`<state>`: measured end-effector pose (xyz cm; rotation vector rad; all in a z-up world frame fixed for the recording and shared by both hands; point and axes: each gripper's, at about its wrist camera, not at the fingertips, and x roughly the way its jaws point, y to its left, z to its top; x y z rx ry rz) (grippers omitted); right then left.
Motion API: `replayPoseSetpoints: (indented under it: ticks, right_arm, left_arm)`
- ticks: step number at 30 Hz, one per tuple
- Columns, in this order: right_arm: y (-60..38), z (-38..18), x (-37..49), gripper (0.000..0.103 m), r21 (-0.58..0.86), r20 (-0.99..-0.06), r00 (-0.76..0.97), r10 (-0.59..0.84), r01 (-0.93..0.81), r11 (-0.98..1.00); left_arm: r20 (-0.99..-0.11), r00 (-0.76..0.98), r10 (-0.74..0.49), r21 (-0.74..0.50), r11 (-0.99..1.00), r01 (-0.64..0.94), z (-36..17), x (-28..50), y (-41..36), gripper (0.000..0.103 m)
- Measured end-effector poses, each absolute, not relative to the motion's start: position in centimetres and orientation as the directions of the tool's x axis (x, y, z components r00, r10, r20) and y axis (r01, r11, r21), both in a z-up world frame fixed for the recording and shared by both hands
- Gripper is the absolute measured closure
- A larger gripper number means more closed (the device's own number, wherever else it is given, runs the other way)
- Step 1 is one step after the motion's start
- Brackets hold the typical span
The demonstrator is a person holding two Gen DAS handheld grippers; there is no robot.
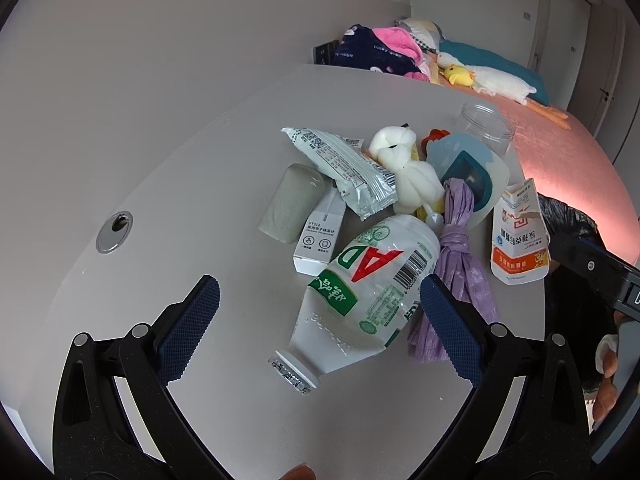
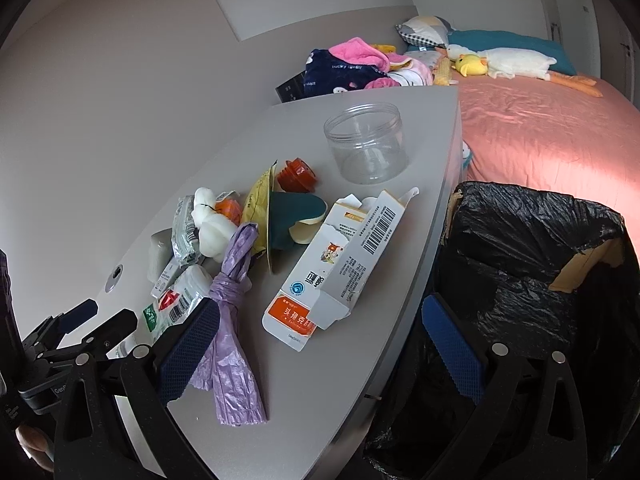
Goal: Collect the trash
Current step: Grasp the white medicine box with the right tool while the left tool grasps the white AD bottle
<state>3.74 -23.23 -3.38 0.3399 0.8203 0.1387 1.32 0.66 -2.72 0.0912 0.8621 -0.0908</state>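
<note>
Left tongs [image 1: 320, 320] spread wide around a crushed white bottle [image 1: 360, 292] near the bench [image 1: 180, 160] front edge, right tongs [image 2: 320, 344] wide open, empty, over the bench's right edge beside a black-lined bin [image 2: 540, 260]

The room had plain pale walls [image 1: 160, 60]. A grey desk [image 1: 180, 200] with a rounded edge stood against the wall, and a metal cable hole [image 1: 114, 232] was set in its top. Beside the desk was a bed with a pink sheet [image 2: 540, 128], which glowed in warm light. At its head lay a teal pillow [image 2: 512, 40], folded clothes [image 2: 352, 64] and a long white plush goose [image 2: 516, 62]. Far behind, there seemed to be pale closet doors [image 1: 568, 28], though the edge was distorted.
</note>
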Motion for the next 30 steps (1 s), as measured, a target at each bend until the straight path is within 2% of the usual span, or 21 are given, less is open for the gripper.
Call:
replayPoseSetpoints:
  ticks: [10, 15, 19, 24, 30]
  right_arm:
    - [-23.3, -4.2, 5.5, 0.002, 0.355, -0.696, 0.674, 0.246, 0.026, 0.935]
    - [-23.4, -5.0, 6.9, 0.014, 0.364, -0.713, 0.654, 0.251, 0.04, 0.93]
    - [-23.9, -6.2, 7.8, 0.029, 0.405, -0.731, 0.622, 0.28, 0.066, 0.912]
    - [-23.9, -6.4, 8.4, 0.033, 0.408, -0.729, 0.627, 0.275, 0.075, 0.91]
    - [-23.5, -6.5, 9.1, 0.056, 0.392, -0.733, 0.623, 0.272, 0.06, 0.918]
  left_arm:
    - [-0.786, 0.61, -0.1, 0.022, 0.982, 0.189, -4.2, 2.3, 0.8, 0.006]
    - [-0.791, 0.601, -0.115, 0.033, 0.973, 0.23, -4.6, 2.6, 0.5, 0.006]
    - [-0.802, 0.587, -0.114, 0.047, 0.967, 0.252, -5.2, 3.2, 0.3, 0.006]
    - [-0.817, 0.562, -0.131, 0.03, 0.963, 0.268, -6.1, 4.1, 0.4, 0.006]
    - [-0.828, 0.535, -0.165, -0.003, 0.957, 0.291, -7.2, 4.9, 0.5, 0.006]
